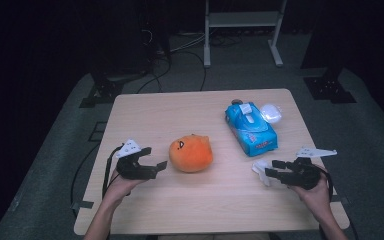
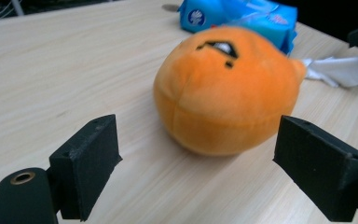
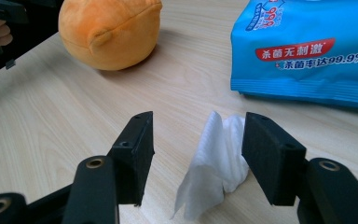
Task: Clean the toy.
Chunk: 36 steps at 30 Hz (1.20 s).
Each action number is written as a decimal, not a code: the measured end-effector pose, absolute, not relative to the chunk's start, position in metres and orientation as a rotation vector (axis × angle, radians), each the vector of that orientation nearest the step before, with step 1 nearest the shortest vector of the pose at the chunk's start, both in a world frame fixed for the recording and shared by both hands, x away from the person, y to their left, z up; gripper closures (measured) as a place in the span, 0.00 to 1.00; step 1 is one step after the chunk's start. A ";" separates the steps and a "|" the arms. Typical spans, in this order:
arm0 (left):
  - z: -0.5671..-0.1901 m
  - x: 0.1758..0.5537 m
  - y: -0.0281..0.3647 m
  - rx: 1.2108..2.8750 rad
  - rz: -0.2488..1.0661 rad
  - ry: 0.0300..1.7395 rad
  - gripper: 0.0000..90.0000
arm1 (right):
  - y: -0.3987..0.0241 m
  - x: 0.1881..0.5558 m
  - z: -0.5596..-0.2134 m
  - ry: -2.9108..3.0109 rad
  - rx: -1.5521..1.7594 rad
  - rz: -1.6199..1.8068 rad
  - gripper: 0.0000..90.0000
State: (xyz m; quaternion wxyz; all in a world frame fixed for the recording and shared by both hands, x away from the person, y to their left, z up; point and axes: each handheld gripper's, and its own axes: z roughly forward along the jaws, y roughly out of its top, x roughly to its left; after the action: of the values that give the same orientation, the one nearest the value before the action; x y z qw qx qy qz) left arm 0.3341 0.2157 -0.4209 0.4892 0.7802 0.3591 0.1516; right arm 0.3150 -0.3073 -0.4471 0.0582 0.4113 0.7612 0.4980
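Item: orange plush toy (image 1: 190, 153), centre of the high view, on the table (image 1: 180, 115).
Soft, light, squashy; grip its rounded flanks. Left gripper (image 1: 152, 160) gapes beside it; right gripper (image 1: 272, 168) parted around a crumpled wipe (image 3: 216, 161).

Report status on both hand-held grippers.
Left hand-held gripper open, facing plush. Right hand-held gripper open around wipe. Nothing in the way.
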 end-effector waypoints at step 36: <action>-0.461 0.312 0.246 1.925 0.375 0.971 0.12 | -0.309 0.308 -0.447 2.288 1.242 1.528 0.46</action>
State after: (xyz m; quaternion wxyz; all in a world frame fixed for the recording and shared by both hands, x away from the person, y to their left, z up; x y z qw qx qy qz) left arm 0.3124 0.2463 -0.4607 0.4589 0.7816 0.3942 0.1524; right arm 0.3082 -0.3090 -0.4468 0.0616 0.4106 0.7565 0.5053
